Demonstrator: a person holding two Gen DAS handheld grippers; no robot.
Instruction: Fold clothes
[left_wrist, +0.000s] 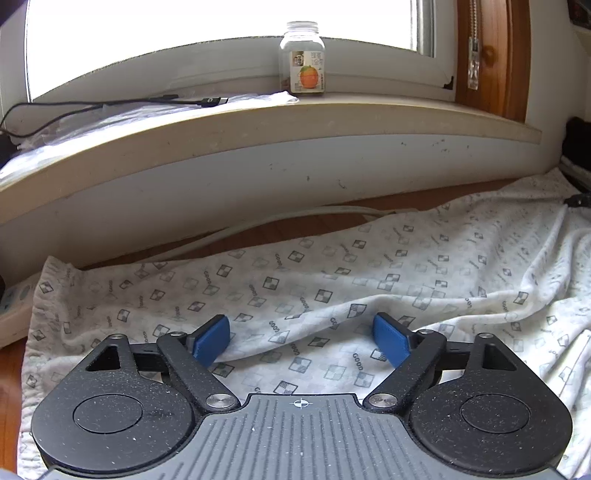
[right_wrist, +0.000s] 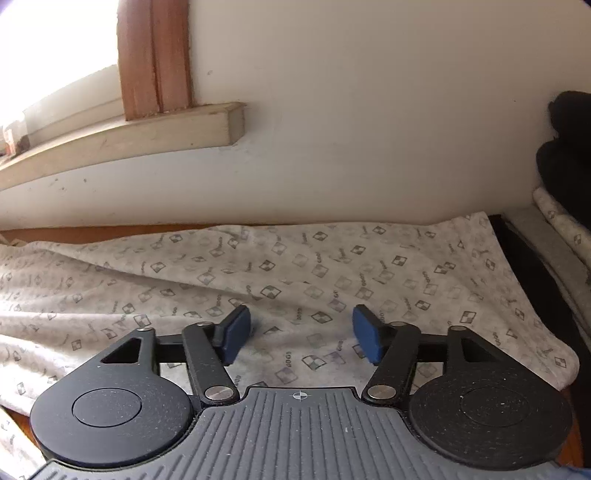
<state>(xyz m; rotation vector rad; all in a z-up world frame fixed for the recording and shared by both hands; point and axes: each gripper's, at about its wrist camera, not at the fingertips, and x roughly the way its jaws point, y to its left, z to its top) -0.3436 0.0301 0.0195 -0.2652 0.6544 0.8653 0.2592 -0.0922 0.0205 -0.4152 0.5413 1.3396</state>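
A white garment (left_wrist: 332, 280) printed with small grey squares and "GOOD" lettering lies spread and wrinkled on a wooden surface below a window sill. My left gripper (left_wrist: 301, 341) hovers over its near part, blue pads (left_wrist: 210, 341) wide apart, only flat cloth beneath the gap. In the right wrist view the same garment (right_wrist: 295, 273) stretches to its right-hand edge. My right gripper (right_wrist: 301, 334) stands open above it, blue pads (right_wrist: 365, 334) apart, nothing pinched between them.
A glass jar (left_wrist: 303, 59) with an orange label stands on the window sill (left_wrist: 258, 125), beside a black cable (left_wrist: 110, 105). A white power strip (left_wrist: 14, 306) lies at the left. Dark clothing (right_wrist: 569, 155) and a folded pile (right_wrist: 554, 236) sit at the right by the wall.
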